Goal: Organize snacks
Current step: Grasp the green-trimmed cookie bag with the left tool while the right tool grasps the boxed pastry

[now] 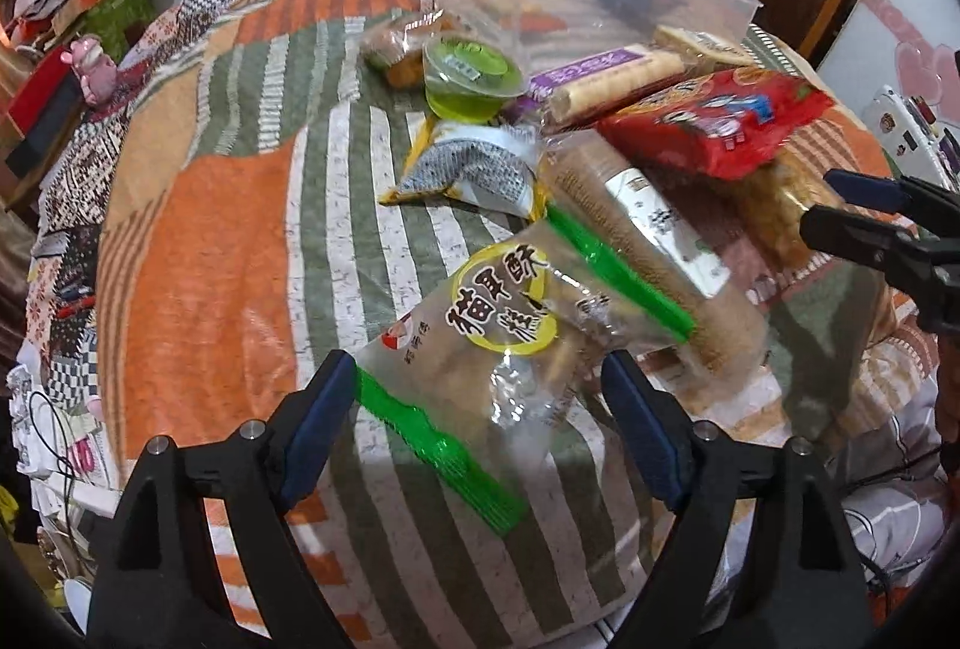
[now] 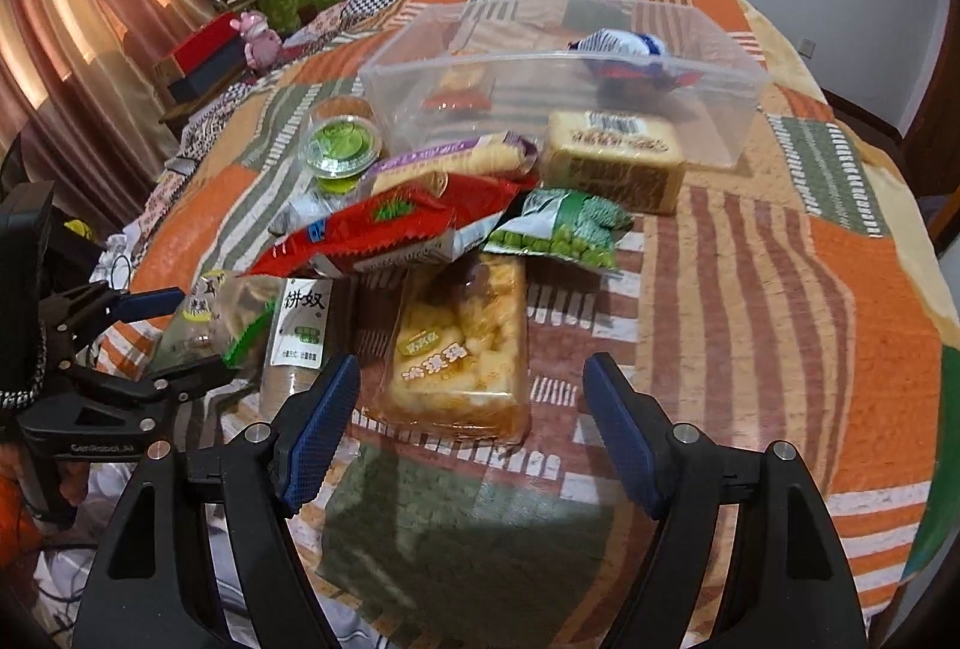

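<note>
A heap of snack packs lies on a patchwork blanket (image 1: 210, 259). My left gripper (image 1: 477, 367) is open, tilted down over a clear bag with green seals and a yellow label (image 1: 498, 319). The bag lies between the fingers, and the pads do not press on it. My right gripper (image 2: 472, 367) is open just above the near end of a yellow puffed-snack pack (image 2: 456, 349). A clear plastic box (image 2: 540, 66) stands behind the heap with a blue-and-white packet (image 2: 624, 48) inside. In the right wrist view the left gripper (image 2: 198, 334) straddles the clear bag (image 2: 204, 313).
The heap also holds a red bag (image 2: 390, 223), a green pea bag (image 2: 558, 229), a purple wafer pack (image 2: 450, 159), a green jelly cup (image 2: 342, 147), a brown cake pack (image 2: 612, 156) and a biscuit tube (image 1: 648, 253). Boxes and a pink toy (image 2: 258, 33) crowd the far left.
</note>
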Available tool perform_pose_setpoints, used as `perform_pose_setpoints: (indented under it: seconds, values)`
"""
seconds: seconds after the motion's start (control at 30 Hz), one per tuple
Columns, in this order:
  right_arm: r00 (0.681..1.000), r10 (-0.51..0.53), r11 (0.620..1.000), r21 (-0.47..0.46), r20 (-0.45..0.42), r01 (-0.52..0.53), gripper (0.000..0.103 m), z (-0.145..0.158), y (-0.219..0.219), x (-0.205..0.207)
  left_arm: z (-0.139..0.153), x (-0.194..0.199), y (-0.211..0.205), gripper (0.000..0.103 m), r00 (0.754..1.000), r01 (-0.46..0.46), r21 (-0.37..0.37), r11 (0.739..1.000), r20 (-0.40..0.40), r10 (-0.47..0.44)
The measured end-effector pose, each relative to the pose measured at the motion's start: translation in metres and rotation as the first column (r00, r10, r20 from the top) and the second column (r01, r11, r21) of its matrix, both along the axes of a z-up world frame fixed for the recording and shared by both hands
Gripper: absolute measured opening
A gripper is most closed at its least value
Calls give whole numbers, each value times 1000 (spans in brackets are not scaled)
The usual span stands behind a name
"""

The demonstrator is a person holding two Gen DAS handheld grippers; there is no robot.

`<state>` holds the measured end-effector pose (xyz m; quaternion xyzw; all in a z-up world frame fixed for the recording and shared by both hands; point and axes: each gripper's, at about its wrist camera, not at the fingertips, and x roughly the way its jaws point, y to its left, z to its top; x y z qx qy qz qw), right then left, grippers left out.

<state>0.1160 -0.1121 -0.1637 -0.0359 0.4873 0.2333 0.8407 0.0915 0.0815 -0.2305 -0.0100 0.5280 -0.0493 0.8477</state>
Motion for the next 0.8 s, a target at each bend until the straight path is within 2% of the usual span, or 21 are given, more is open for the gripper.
perform_pose_setpoints:
  seconds: [0.23, 0.33, 0.4, 0.47, 0.53, 0.63, 0.8]
  values:
    - [1000, 9, 1000, -10, -24, -9, 74, -10, 8, 7, -7, 14, 1, 84, 1000, -17, 2, 1000, 21, 17]
    - [999, 15, 1000, -10, -38, -15, 74, -13, 11, 10, -9, 19, 2, 80, 999, -20, -12, 1000, 25, 21]
    - [999, 13, 1000, -11, -39, -14, 70, -15, 11, 10, -10, 22, 1, 76, 999, -18, -4, 1000, 37, 18]
    - [999, 10, 1000, -12, -42, -11, 65, -17, 11, 12, -10, 23, 1, 68, 999, -18, 9, 1000, 47, 17]
    - [999, 8, 1000, -8, -42, -9, 60, -17, 11, 13, -10, 24, 1, 65, 998, -15, 5, 1000, 54, 15]
    - [999, 13, 1000, -2, -43, -13, 46, -16, 12, 16, -10, 25, 2, 59, 998, -12, -9, 1000, 62, 13]
    - [999, 21, 1000, 8, -35, -20, 42, -14, 10, 16, -5, 24, -1, 50, 996, -7, -10, 1000, 83, 8]
